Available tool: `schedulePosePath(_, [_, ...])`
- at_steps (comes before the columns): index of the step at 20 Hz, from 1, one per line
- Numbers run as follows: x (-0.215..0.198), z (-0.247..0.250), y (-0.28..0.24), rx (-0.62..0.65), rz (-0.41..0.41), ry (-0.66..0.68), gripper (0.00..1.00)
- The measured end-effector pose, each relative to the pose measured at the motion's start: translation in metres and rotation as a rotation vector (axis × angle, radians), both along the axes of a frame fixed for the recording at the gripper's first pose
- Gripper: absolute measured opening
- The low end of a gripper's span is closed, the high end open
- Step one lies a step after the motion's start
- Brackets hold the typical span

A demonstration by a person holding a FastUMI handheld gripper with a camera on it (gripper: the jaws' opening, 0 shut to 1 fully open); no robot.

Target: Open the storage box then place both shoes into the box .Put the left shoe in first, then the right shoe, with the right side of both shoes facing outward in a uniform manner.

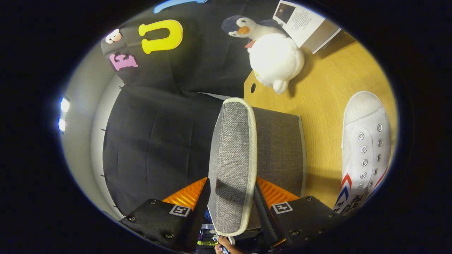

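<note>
We find no legible text. Printed sheet [303,19] beside plush penguin [275,56]: print too small. White shoe [365,148]: dark side lettering, we cannot make it out. Gripper [231,192]: both fingers press grey fabric lid [231,148]; square coded marker [180,210] on body.

The lid [231,162] of the storage box [279,151] is being held edge-on between the fingers [231,203], which are pressing on it from both sides, with the box body just beside it on the desk [325,102]. A shoe [365,148] is being carried by the desk beside the box, apart from it. Beyond the box, a plush penguin [273,53] is being seated near the desk's edge, with a printed card [303,21] just behind it.
</note>
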State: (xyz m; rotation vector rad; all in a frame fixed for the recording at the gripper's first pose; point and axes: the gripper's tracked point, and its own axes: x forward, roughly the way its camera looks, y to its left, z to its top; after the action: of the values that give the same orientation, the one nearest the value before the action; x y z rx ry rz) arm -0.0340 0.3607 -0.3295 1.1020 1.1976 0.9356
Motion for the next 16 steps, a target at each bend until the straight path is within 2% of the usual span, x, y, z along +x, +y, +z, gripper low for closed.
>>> schedulePosePath(1, [-0.003,0.007,0.001,0.021,0.026,-0.011,0.69])
schedulePosePath(3, [-0.002,0.006,-0.005,-0.031,0.018,-0.048,0.35])
schedulePosePath(4, [-0.003,0.012,-0.002,-0.015,0.027,-0.031,0.18])
schedulePosePath(5, [-0.005,0.012,0.003,-0.024,0.034,-0.030,0.15])
schedulePosePath(6, [-0.005,0.017,-0.001,-0.020,0.045,-0.038,0.08])
schedulePosePath(16, [0.002,0.111,0.030,0.045,0.109,-0.167,0.08])
